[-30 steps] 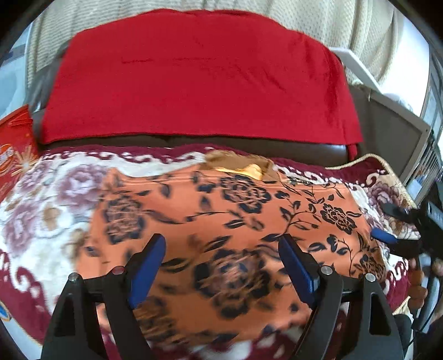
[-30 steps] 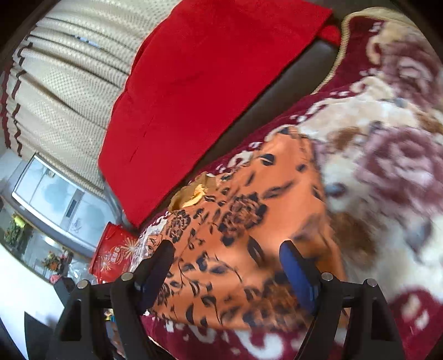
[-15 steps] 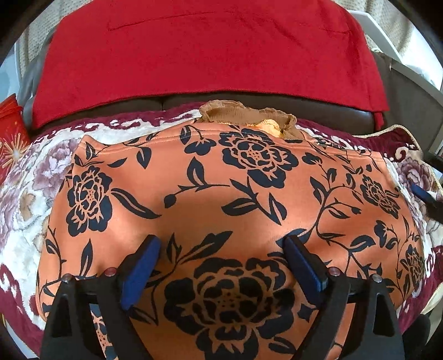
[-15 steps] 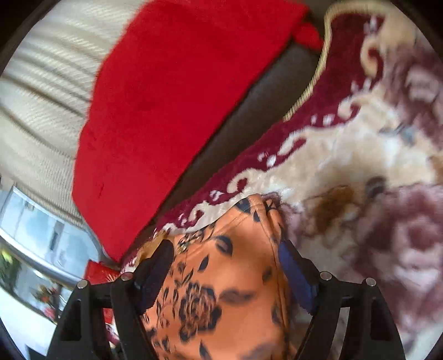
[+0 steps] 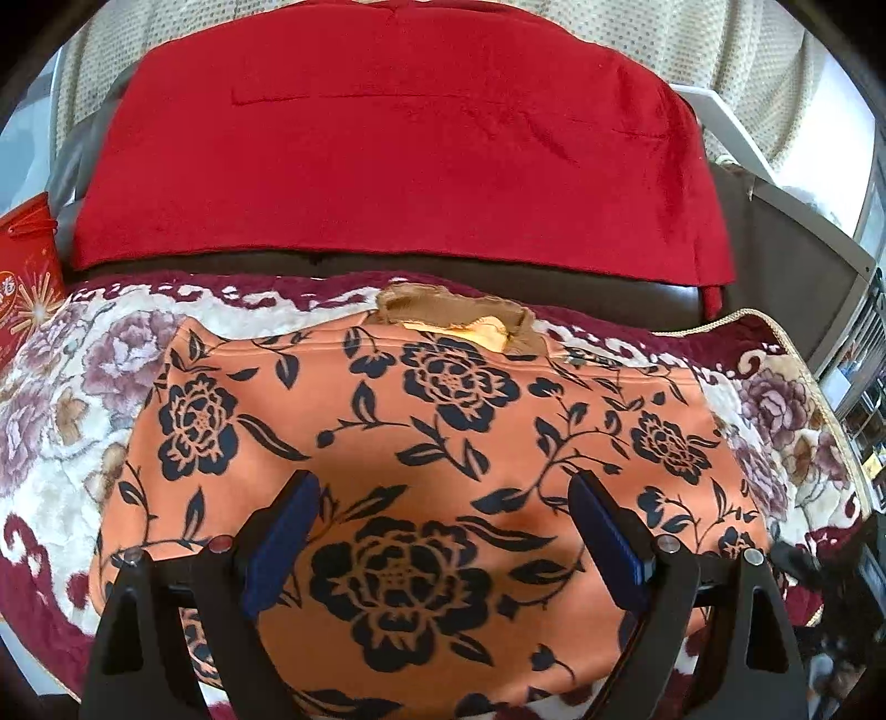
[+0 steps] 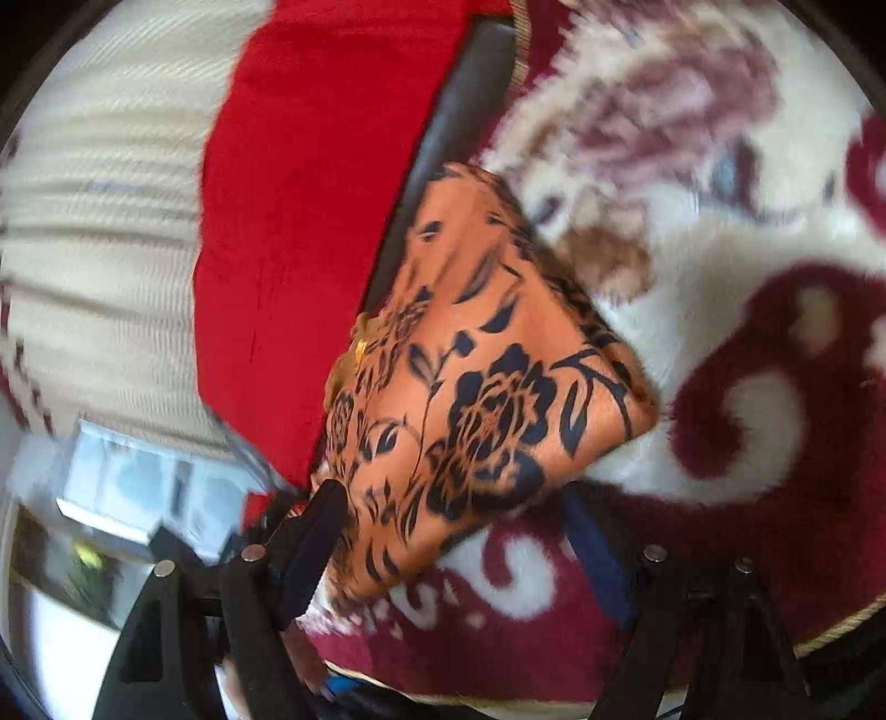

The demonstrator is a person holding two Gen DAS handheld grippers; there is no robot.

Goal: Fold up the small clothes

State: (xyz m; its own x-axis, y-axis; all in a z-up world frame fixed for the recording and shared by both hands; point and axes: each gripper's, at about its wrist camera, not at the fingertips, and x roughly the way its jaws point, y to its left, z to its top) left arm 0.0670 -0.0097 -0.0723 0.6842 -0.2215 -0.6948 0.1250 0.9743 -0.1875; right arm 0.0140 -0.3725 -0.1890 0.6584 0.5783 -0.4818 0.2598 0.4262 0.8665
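An orange garment with a dark floral print (image 5: pixel 421 443) lies folded flat on a plush maroon-and-cream flowered blanket (image 5: pixel 72 399). A tan and yellow piece (image 5: pixel 459 321) sticks out at its far edge. My left gripper (image 5: pixel 443 498) hovers open above the garment's near half, with nothing between its blue pads. In the blurred right wrist view the same garment (image 6: pixel 487 387) lies ahead with a corner pointing right. My right gripper (image 6: pixel 454 531) is open at the near edge of the cloth, its pads not pressing on it.
A red cloth (image 5: pixel 387 149) drapes the dark sofa back (image 5: pixel 609 288) behind the blanket. Cream curtains (image 5: pixel 720 50) hang beyond. A red printed box (image 5: pixel 25 277) stands at the far left. A grey window frame (image 5: pixel 803 221) and shelves are at the right.
The left gripper's view neared the garment, then drew back a little. The right gripper sank and rolled, so the garment now sits near the middle of its view.
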